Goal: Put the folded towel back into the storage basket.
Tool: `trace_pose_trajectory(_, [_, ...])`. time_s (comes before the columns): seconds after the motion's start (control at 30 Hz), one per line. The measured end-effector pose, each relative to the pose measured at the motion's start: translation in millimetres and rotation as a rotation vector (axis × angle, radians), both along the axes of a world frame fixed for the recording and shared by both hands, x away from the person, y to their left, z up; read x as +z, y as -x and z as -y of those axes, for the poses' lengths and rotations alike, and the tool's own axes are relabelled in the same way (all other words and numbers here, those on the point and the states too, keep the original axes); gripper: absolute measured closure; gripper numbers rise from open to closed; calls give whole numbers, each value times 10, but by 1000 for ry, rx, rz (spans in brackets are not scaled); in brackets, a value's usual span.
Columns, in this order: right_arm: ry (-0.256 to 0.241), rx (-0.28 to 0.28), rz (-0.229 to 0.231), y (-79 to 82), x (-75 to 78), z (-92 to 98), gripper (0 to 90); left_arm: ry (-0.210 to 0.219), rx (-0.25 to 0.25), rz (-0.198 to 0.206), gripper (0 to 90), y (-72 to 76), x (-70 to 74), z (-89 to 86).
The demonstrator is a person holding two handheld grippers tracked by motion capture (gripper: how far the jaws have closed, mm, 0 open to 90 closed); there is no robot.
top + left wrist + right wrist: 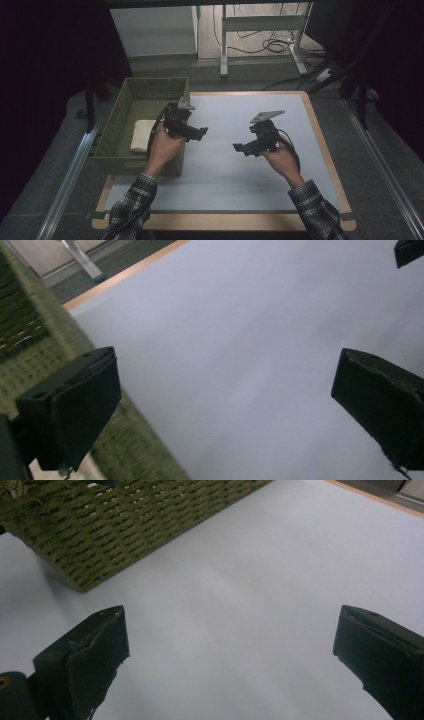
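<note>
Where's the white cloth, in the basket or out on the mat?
In. The high view shows the folded white cloth lying on the floor of the green woven basket, beside the left gripper.

A lab-like recording space: dark curtains, loose floor cables and a metal-framed bench behind the table

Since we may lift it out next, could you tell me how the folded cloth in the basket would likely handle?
The cloth looks soft and folded, so it would probably sag and unfold when pinched at one edge. It seems light. Lying flat in the woven basket, it is unlikely to roll or slip.
</note>
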State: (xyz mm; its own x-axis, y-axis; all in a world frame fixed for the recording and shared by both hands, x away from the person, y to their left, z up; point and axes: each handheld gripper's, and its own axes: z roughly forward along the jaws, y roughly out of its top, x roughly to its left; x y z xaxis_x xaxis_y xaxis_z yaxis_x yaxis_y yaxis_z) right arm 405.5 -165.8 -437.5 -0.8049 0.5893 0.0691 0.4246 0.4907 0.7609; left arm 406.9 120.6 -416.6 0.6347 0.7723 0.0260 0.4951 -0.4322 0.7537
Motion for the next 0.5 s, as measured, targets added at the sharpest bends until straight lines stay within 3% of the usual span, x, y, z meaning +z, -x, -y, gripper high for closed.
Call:
trace_pose_trajectory(0.17, [-3,-27,2,47,-40,222,14,14,-34,-12,0,7,-85,181])
trace_pose_trajectory(0.23, [-2,-40,-2,67,-60,314,15,-68,-15,16,0,28,-102,260])
trace_pose_trajectory(0.27, [3,-45,0,78,-72,358,14,-68,-15,16,1,28,-102,260])
trace_pose_trajectory(0.3, [7,-53,-3,92,-84,408,14,-107,-18,29,4,51,-91,296])
trace_pose_trajectory(0.37, [13,-62,-4,109,-95,480,14,-88,-20,21,4,65,-65,300])
trace_pose_trajectory(0.5, [5,-85,-6,139,-108,628,14,-4,-39,-2,2,77,-19,313])
